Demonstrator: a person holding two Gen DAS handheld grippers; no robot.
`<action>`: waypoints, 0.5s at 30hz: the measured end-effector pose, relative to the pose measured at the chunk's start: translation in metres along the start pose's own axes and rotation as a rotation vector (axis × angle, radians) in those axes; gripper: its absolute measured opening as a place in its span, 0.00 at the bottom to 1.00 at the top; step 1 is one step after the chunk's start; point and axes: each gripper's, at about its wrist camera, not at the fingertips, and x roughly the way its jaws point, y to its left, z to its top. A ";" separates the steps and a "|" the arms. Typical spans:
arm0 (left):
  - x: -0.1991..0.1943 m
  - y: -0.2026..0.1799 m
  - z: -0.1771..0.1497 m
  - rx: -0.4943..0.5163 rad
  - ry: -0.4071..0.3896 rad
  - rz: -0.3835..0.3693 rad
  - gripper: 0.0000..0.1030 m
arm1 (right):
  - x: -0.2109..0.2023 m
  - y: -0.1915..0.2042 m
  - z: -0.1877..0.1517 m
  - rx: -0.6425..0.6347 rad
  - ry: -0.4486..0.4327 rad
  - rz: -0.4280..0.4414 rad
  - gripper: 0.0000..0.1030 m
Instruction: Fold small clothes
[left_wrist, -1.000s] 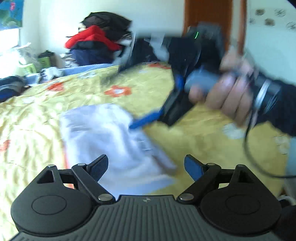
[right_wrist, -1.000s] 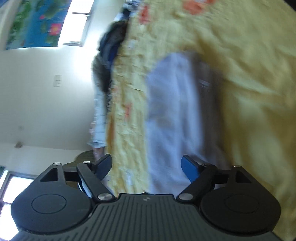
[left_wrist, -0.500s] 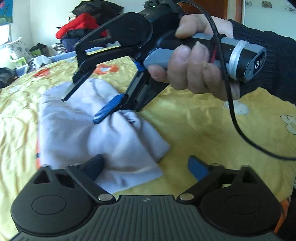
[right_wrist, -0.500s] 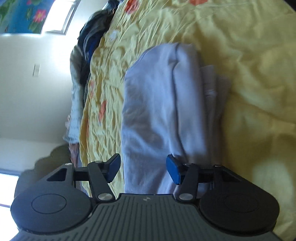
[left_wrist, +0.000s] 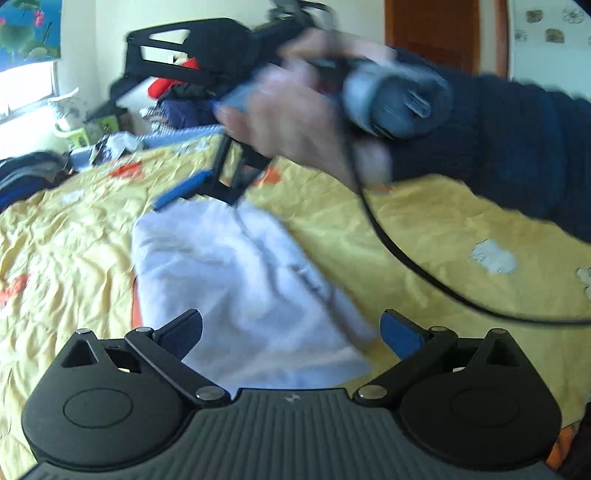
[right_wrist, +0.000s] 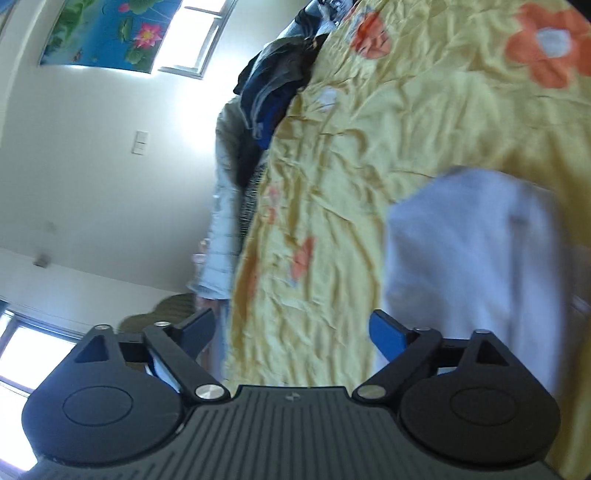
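- Since the bed (left_wrist: 424, 221) fills both views, we'll start there: yellow flowered cover, white garment (left_wrist: 240, 288) lying flat, long axis running away from us.
- Our left gripper (left_wrist: 291, 332) is nearer, jaws wide and empty, the garment's near edge between them.
- Our right gripper (right_wrist: 291, 328), jaws just reopened, empty, hovers over the far end.

Garment (left_wrist: 240, 280) lies on bedspread (left_wrist: 424, 236), seemingly folded.
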 end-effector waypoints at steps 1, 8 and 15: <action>0.006 0.001 -0.002 0.001 0.032 0.001 1.00 | 0.014 -0.002 0.010 0.037 0.012 -0.002 0.88; 0.022 -0.007 -0.016 -0.004 0.051 -0.019 1.00 | 0.087 -0.039 0.048 0.157 0.031 -0.235 0.74; 0.021 -0.009 -0.018 -0.007 0.043 -0.015 1.00 | 0.083 -0.056 0.060 0.232 -0.044 -0.219 0.68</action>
